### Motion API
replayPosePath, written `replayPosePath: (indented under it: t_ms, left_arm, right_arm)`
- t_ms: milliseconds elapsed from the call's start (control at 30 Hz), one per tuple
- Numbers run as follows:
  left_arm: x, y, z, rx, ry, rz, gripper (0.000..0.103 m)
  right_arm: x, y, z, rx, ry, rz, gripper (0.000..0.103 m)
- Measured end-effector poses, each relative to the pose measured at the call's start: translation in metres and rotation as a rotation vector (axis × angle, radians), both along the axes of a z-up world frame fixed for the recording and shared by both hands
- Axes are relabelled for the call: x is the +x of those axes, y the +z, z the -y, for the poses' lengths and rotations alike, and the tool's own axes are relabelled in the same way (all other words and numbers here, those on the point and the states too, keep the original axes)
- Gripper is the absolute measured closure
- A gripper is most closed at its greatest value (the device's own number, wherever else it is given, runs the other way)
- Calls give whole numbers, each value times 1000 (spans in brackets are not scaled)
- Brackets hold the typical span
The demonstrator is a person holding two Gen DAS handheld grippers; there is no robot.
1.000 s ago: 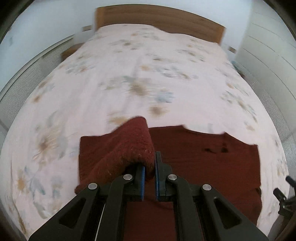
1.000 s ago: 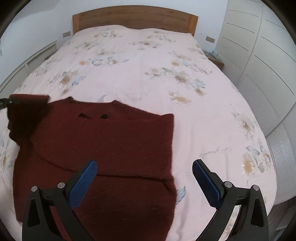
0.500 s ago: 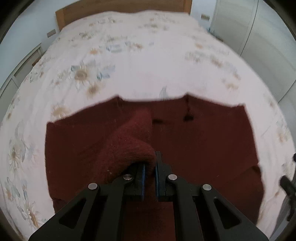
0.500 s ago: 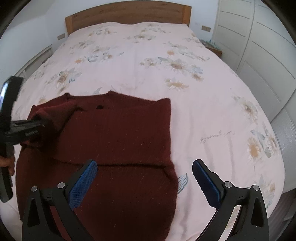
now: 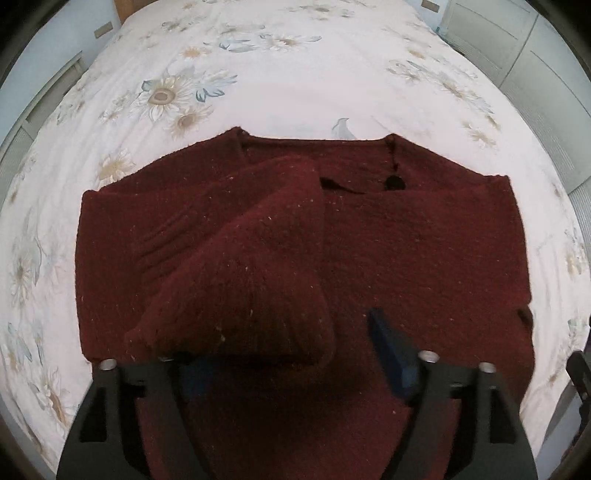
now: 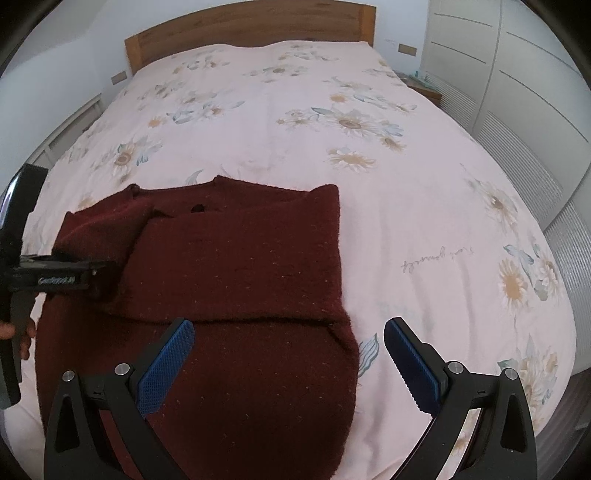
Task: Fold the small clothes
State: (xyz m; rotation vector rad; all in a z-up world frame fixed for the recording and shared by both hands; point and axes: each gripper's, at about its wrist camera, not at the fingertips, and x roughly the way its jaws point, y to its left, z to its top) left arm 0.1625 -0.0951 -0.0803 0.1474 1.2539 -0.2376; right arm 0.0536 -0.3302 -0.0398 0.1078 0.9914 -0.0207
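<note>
A bed (image 6: 424, 192) with a floral cover and wooden headboard (image 6: 251, 26) carries a dark red knitted sweater (image 6: 240, 266), which lies flat near the foot end with its left sleeve (image 5: 258, 258) folded in across the body. The left gripper (image 5: 291, 350) hangs low over the sweater, its jaws opening, with the sleeve end draped loosely between them and over the left one. The right gripper (image 6: 288, 354) hovers above the sweater's right edge, jaws wide apart and empty.
</note>
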Motion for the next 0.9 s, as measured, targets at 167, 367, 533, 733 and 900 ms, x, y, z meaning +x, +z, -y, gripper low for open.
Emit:
replayPosePath:
  t_ms: [167, 367, 533, 733, 900]
  left_arm:
    - [-13, 0, -1, -16, -52, -26, 2]
    - [-32, -16, -28, 45, -88, -65, 2]
    - [-33, -11, -88, 114, -29, -7, 2]
    - [-14, -5, -157, 139, 79, 19, 2]
    - [-1, -16, -184, 134, 110, 17, 3]
  right_arm:
    - [-2, -4, -1, 5, 11, -10, 0]
    - [-3, -10, -5, -2, 24, -29, 0]
    - [2, -13, -13, -4, 34, -37, 0]
    - [11, -18, -39, -14, 85, -52, 0]
    - [16, -25, -64, -31, 127, -74, 0]
